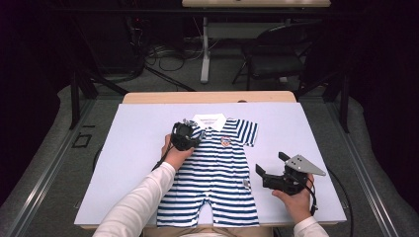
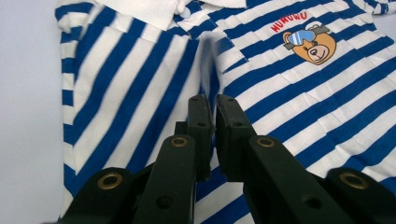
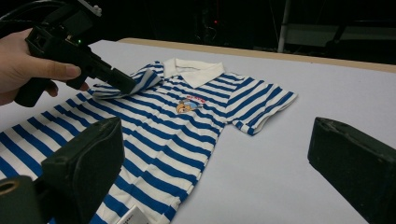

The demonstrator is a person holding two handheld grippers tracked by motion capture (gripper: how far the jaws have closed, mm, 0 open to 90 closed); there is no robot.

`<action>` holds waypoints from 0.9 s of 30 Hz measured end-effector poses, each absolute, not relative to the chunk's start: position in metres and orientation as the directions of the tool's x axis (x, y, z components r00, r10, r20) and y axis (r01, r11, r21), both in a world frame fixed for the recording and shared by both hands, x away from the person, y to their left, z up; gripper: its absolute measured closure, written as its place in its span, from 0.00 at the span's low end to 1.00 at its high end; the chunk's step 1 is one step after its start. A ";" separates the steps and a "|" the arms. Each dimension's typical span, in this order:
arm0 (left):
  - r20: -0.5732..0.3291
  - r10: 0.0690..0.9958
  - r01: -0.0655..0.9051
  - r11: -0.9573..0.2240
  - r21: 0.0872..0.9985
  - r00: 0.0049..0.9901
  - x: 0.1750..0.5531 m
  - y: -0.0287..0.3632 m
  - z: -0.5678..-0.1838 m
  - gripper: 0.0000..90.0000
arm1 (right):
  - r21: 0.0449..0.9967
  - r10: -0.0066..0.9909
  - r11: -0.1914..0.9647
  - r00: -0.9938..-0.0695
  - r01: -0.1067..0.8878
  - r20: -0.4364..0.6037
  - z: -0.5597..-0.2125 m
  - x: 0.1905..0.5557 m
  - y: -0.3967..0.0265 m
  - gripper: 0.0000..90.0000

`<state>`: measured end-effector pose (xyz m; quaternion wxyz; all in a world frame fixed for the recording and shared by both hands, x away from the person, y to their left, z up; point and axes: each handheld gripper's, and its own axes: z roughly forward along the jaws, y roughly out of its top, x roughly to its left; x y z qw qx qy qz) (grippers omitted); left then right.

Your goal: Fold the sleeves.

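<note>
Left tool (image 2: 209, 105) pinching striped romper (image 1: 217, 168) sleeve; chest print reads "MUHUWU". Right tool (image 1: 269, 170) spread.

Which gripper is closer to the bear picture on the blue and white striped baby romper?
Left. The left gripper is on the romper, beside the bear picture, at the folded-over sleeve. The right gripper stays on the table, off the romper's side.
</note>
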<state>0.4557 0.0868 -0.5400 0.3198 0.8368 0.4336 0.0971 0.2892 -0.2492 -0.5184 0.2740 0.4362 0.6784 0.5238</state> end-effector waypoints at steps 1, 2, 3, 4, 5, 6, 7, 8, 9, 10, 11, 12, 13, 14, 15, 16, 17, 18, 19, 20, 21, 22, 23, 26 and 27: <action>-0.116 0.787 0.662 -0.419 0.622 0.606 0.455 0.086 -0.540 0.94 | 0.949 0.879 0.073 -0.469 0.307 0.084 -0.518 0.289 -0.249 0.04; -0.111 0.787 0.659 -0.420 0.624 0.607 0.455 0.086 -0.540 0.93 | 0.949 0.879 0.073 -0.469 0.306 0.084 -0.518 0.289 -0.249 0.04; -0.110 0.786 0.658 -0.422 0.624 0.608 0.454 0.085 -0.539 0.92 | 0.949 0.879 0.072 -0.469 0.306 0.084 -0.518 0.289 -0.249 0.04; -0.113 0.784 0.656 -0.420 0.627 0.610 0.454 0.085 -0.539 0.92 | 0.949 0.879 0.072 -0.469 0.307 0.085 -0.518 0.289 -0.249 0.04; -0.113 0.784 0.654 -0.420 0.629 0.611 0.453 0.085 -0.539 0.91 | 0.950 0.879 0.071 -0.469 0.304 0.085 -0.518 0.289 -0.249 0.04; -0.111 0.782 0.652 -0.422 0.630 0.614 0.453 0.084 -0.538 0.90 | 0.950 0.879 0.071 -0.469 0.304 0.084 -0.518 0.289 -0.249 0.04; -0.107 0.781 0.649 -0.425 0.632 0.616 0.453 0.084 -0.538 0.89 | 0.950 0.879 0.071 -0.469 0.304 0.084 -0.518 0.289 -0.249 0.04; -0.107 0.783 0.649 -0.421 0.634 0.613 0.452 0.084 -0.538 0.87 | 0.950 0.879 0.071 -0.469 0.304 0.084 -0.518 0.289 -0.249 0.04; -0.109 0.784 0.649 -0.417 0.636 0.611 0.452 0.084 -0.537 0.86 | 0.951 0.879 0.071 -0.469 0.302 0.084 -0.518 0.289 -0.249 0.04; -0.110 0.784 0.648 -0.416 0.638 0.611 0.452 0.084 -0.537 0.85 | 0.951 0.879 0.074 -0.470 0.300 0.080 -0.518 0.289 -0.249 0.04; -0.115 0.784 0.650 -0.411 0.639 0.609 0.452 0.084 -0.537 0.84 | 0.951 0.879 0.073 -0.470 0.301 0.081 -0.518 0.289 -0.249 0.04; -0.114 0.786 0.649 -0.409 0.641 0.608 0.452 0.084 -0.537 0.83 | 0.951 0.879 0.074 -0.470 0.300 0.080 -0.518 0.289 -0.249 0.04; -0.110 0.788 0.648 -0.409 0.642 0.606 0.452 0.084 -0.537 0.81 | 0.951 0.878 0.072 -0.471 0.300 0.082 -0.519 0.290 -0.248 0.04; -0.106 0.789 0.647 -0.410 0.643 0.605 0.452 0.085 -0.537 0.80 | 0.951 0.878 0.072 -0.471 0.300 0.082 -0.519 0.289 -0.248 0.04; -0.108 0.791 0.649 -0.407 0.643 0.603 0.452 0.085 -0.537 0.79 | 0.950 0.878 0.075 -0.472 0.303 0.081 -0.518 0.289 -0.248 0.04; -0.111 0.791 0.650 -0.403 0.644 0.602 0.452 0.085 -0.537 0.78 | 0.950 0.878 0.077 -0.472 0.302 0.079 -0.518 0.289 -0.249 0.04; -0.114 0.792 0.651 -0.400 0.645 0.600 0.452 0.085 -0.537 0.76 | 0.950 0.878 0.073 -0.472 0.303 0.083 -0.519 0.289 -0.248 0.04; -0.112 0.794 0.651 -0.399 0.646 0.598 0.452 0.086 -0.536 0.74 | 0.950 0.878 0.073 -0.472 0.303 0.083 -0.519 0.289 -0.248 0.04; -0.106 0.796 0.648 -0.399 0.648 0.596 0.453 0.086 -0.536 0.73 | 0.949 0.878 0.077 -0.472 0.306 0.081 -0.518 0.289 -0.248 0.04; -0.108 0.798 0.649 -0.395 0.650 0.593 0.453 0.086 -0.536 0.72 | 0.949 0.877 0.076 -0.473 0.305 0.082 -0.518 0.289 -0.248 0.04; -0.111 0.799 0.650 -0.390 0.652 0.591 0.453 0.087 -0.535 0.70 | 0.949 0.877 0.078 -0.473 0.306 0.081 -0.518 0.289 -0.248 0.04; -0.112 0.800 0.649 -0.386 0.655 0.589 0.453 0.088 -0.535 0.68 | 0.949 0.877 0.078 -0.474 0.306 0.081 -0.518 0.289 -0.248 0.04; -0.114 0.805 0.651 -0.378 0.659 0.582 0.453 0.089 -0.534 0.66 | 0.948 0.877 0.078 -0.473 0.308 0.082 -0.519 0.289 -0.248 0.04; -0.118 0.812 0.656 -0.366 0.660 0.572 0.454 0.091 -0.533 0.62 | 0.947 0.878 0.080 -0.472 0.312 0.081 -0.519 0.290 -0.248 0.04; -0.115 0.815 0.657 -0.363 0.661 0.567 0.454 0.092 -0.532 0.61 | 0.946 0.877 0.079 -0.472 0.313 0.083 -0.519 0.290 -0.247 0.04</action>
